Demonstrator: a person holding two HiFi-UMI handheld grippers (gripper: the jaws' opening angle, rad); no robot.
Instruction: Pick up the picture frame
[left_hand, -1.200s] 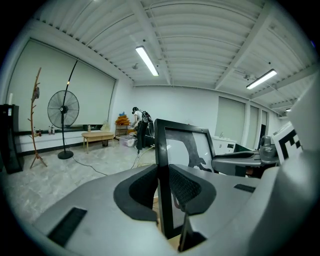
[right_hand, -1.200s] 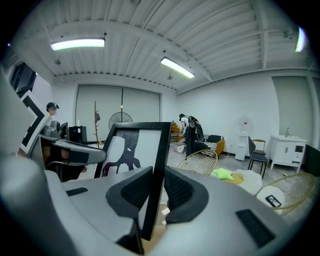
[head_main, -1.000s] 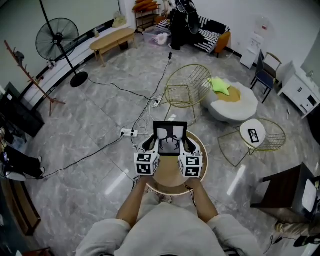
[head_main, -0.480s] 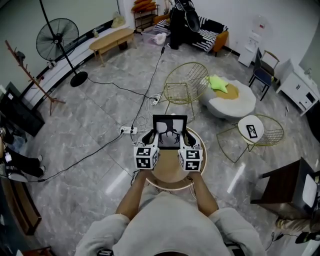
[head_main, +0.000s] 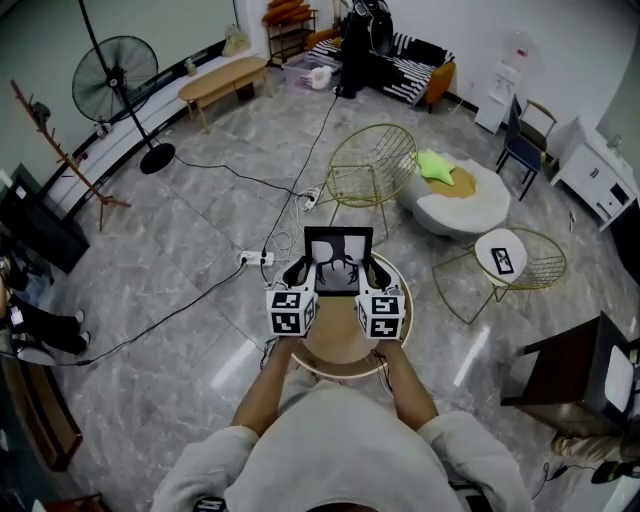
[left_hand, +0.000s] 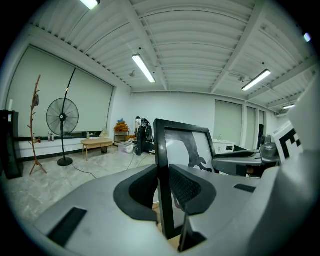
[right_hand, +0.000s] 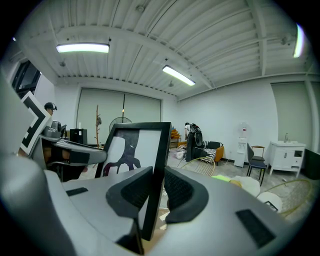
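A black picture frame (head_main: 338, 262) with a dark figure on white stands upright over the round wooden table (head_main: 345, 370). My left gripper (head_main: 298, 272) is shut on its left edge and my right gripper (head_main: 378, 274) is shut on its right edge. In the left gripper view the picture frame's (left_hand: 185, 150) black side bar is pinched between the left gripper's (left_hand: 162, 187) pads. In the right gripper view the picture frame (right_hand: 135, 145) is clamped the same way by the right gripper (right_hand: 156, 192). I cannot tell whether the frame's bottom edge touches the tabletop.
Beyond the table stands a gold wire chair (head_main: 375, 170), with a white pouf (head_main: 460, 200) bearing a green cushion to its right. A wire side table (head_main: 505, 265) stands to the right. A power strip (head_main: 255, 263) and cables lie on the floor at the left. A dark table (head_main: 570, 375) is at the far right.
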